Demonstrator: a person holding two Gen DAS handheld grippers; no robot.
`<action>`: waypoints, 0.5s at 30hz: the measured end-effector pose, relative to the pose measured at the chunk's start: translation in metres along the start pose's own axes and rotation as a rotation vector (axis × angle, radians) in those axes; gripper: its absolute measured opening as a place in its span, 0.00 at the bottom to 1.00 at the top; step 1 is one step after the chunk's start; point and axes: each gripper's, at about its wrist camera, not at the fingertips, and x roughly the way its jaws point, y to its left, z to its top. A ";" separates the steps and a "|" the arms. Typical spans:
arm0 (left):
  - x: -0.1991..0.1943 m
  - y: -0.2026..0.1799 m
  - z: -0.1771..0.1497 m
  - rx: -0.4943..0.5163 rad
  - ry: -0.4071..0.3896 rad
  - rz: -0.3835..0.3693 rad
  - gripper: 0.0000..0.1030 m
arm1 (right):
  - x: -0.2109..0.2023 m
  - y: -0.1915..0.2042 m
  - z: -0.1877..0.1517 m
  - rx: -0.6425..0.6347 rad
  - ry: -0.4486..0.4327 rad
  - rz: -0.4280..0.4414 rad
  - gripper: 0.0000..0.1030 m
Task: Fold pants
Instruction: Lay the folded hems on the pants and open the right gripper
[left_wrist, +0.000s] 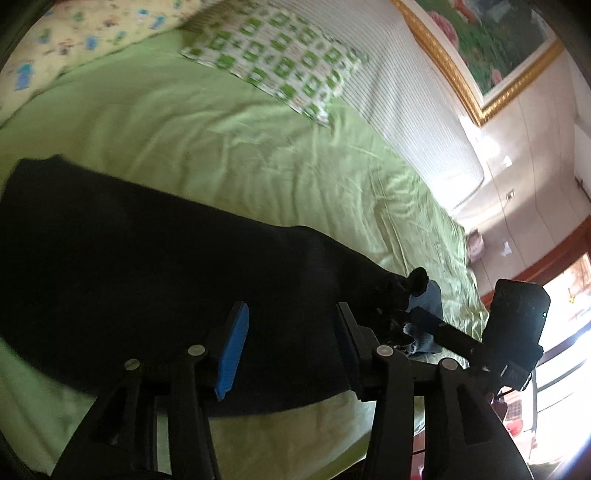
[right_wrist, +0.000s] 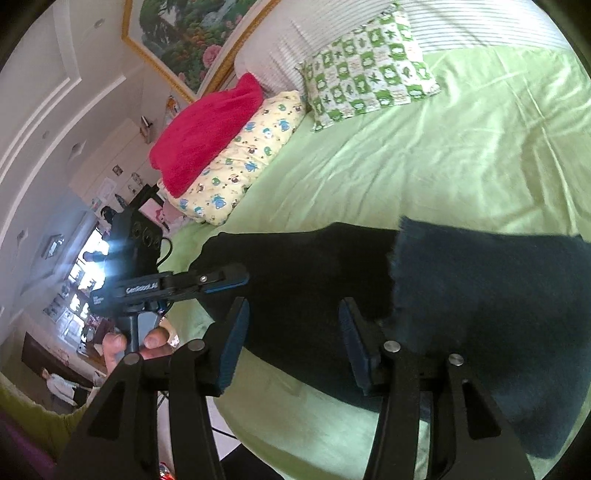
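Black pants (left_wrist: 147, 266) lie flat across the green bed sheet (left_wrist: 221, 147). In the right wrist view the pants (right_wrist: 314, 280) have a dark folded layer (right_wrist: 480, 295) lying over their right part. My left gripper (left_wrist: 291, 321) hovers open above the cloth, its blue pads (left_wrist: 231, 354) apart and pressing on nothing. It shows again at the left (right_wrist: 225, 278), held by a hand (right_wrist: 147, 343) at the pants' left end. My right gripper (right_wrist: 293, 314) is open over the pants' near edge, with nothing held. Seen from the left wrist, the right gripper (left_wrist: 421, 306) is at the pants' right end.
A green-and-white patterned pillow (right_wrist: 369, 62) and a yellow printed pillow (right_wrist: 240, 158) under a red blanket (right_wrist: 207, 136) lie at the head of the bed. A striped headboard (left_wrist: 406, 92) and a framed flower painting (left_wrist: 491, 48) stand behind. The bed edge (right_wrist: 295, 424) is near me.
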 end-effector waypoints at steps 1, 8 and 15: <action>-0.005 0.003 -0.002 -0.009 -0.009 0.007 0.47 | 0.002 0.002 0.001 -0.003 0.003 0.002 0.51; -0.049 0.030 -0.013 -0.086 -0.093 0.044 0.47 | 0.018 0.023 0.016 -0.055 0.017 0.021 0.51; -0.090 0.052 -0.025 -0.146 -0.170 0.067 0.47 | 0.042 0.045 0.032 -0.103 0.044 0.049 0.54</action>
